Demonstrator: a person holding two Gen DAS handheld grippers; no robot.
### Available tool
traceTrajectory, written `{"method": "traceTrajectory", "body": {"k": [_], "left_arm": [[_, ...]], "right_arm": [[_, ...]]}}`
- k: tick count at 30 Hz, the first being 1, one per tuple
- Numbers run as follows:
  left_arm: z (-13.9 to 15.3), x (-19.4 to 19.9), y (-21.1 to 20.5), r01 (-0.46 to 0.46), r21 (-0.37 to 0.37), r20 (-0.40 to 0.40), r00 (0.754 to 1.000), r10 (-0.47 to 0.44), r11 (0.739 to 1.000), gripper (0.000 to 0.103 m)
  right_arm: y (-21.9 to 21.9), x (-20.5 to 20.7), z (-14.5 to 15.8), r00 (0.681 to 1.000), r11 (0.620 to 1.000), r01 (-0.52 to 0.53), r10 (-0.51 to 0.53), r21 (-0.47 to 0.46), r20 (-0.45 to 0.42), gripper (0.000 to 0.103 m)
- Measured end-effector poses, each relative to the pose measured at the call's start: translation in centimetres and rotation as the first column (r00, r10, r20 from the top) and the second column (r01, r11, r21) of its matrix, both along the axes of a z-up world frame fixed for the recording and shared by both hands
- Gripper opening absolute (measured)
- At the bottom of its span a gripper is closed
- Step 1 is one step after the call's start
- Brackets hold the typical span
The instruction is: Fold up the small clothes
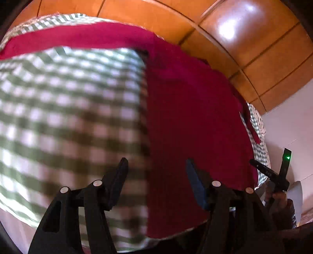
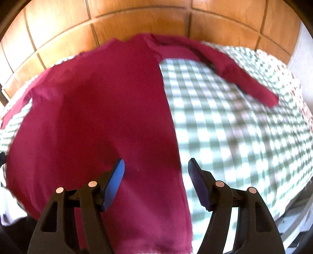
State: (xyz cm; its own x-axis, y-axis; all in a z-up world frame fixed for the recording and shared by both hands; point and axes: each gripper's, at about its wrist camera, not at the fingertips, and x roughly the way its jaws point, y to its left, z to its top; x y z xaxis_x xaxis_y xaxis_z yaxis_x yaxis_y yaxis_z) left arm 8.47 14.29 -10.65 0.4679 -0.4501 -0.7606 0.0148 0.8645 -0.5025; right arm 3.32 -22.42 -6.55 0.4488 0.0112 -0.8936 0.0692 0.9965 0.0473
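A magenta long-sleeved top point(image 2: 101, 109) lies spread flat on a green and white checked cloth point(image 2: 234, 125). One sleeve point(image 2: 240, 78) stretches out to the right. My right gripper point(image 2: 156, 166) is open and empty, hovering over the top's right side edge near the hem. In the left wrist view the top point(image 1: 195, 127) fills the right half, with a sleeve point(image 1: 78, 37) along the far side. My left gripper point(image 1: 156, 166) is open and empty above the top's left edge. The other gripper point(image 1: 273, 173) shows at the far right, held in a hand.
The checked cloth point(image 1: 68, 117) covers a bed. A glossy wooden panelled wall point(image 2: 137, 17) rises behind it, also in the left wrist view point(image 1: 254, 39). A white wall point(image 1: 289, 117) stands to the right. A flower-print fabric point(image 2: 305, 109) lies at the bed's right edge.
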Motion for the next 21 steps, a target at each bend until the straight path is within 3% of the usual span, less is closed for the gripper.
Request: {"method": "traceTrajectory", "body": {"k": [1, 2, 3, 4, 5, 6, 11, 14, 16, 18, 19, 21], "left_arm": [[-0.1, -0.2, -0.4, 0.004, 0.005, 0.003, 1.0, -0.004, 1.0, 0.046], [-0.1, -0.5, -1.0, 0.014, 0.031, 0.009, 1.0, -0.014, 0.999, 0.025], [-0.2, -0.7, -1.5, 0.019, 0.078, 0.01, 1.0, -0.02, 0.997, 0.011], [-0.2, -0.7, -1.5, 0.015, 0.084, 0.008, 1.0, -0.015, 0.996, 0.007], [0.1, -0.9, -1.4, 0.0, 0.083, 0.014, 1.0, -0.001, 0.997, 0.006], [0.3, -1.0, -1.2, -0.006, 0.092, 0.024, 1.0, 0.004, 0.996, 0.006], [3.4, -3.6, 0.8, -0.03, 0.119, 0.099, 0.995, 0.018, 0.992, 0.005], [1.9, -4.0, 1.1, -0.032, 0.165, 0.04, 0.999, 0.026, 0.986, 0.006], [-0.1, -4.1, 1.2, -0.03, 0.191, -0.025, 0.999, 0.036, 0.981, 0.006], [0.1, -3.9, 1.4, -0.04, 0.176, -0.03, 0.998, 0.046, 0.984, 0.008], [0.6, -3.9, 1.5, -0.047, 0.188, -0.021, 0.998, 0.051, 0.981, 0.012], [1.6, -3.7, 2.1, -0.082, 0.205, 0.011, 0.997, 0.081, 0.975, 0.033]], "right_arm": [[0.0, -0.6, -0.3, 1.0, 1.0, -0.007, 0.007, 0.02, -0.009, 0.066], [0.2, -1.3, -0.3, 1.0, 0.999, -0.016, 0.016, 0.03, -0.007, 0.06], [0.5, -2.0, -0.3, 0.999, 0.999, -0.032, 0.032, 0.037, -0.001, 0.046], [0.7, -2.6, -0.1, 0.999, 0.998, -0.041, 0.04, 0.045, 0.005, 0.038], [1.0, -3.0, 0.0, 0.999, 0.997, -0.046, 0.045, 0.056, 0.009, 0.019], [1.4, -3.3, 0.2, 0.998, 0.997, -0.059, 0.058, 0.054, 0.012, 0.01], [1.8, -5.0, 3.3, 0.992, 0.991, -0.103, 0.096, 0.089, 0.078, 0.009], [1.6, -6.2, 3.9, 0.988, 0.985, -0.141, 0.134, 0.099, 0.071, 0.009], [2.1, -6.9, 2.7, 0.985, 0.981, -0.174, 0.173, 0.085, 0.018, 0.009], [3.1, -7.7, 1.2, 0.979, 0.978, -0.201, 0.203, 0.056, -0.037, 0.009], [3.0, -7.9, 1.0, 0.979, 0.979, -0.196, 0.199, 0.059, -0.044, 0.009], [2.4, -7.8, 1.0, 0.982, 0.98, -0.179, 0.183, 0.087, -0.043, 0.009]]}}
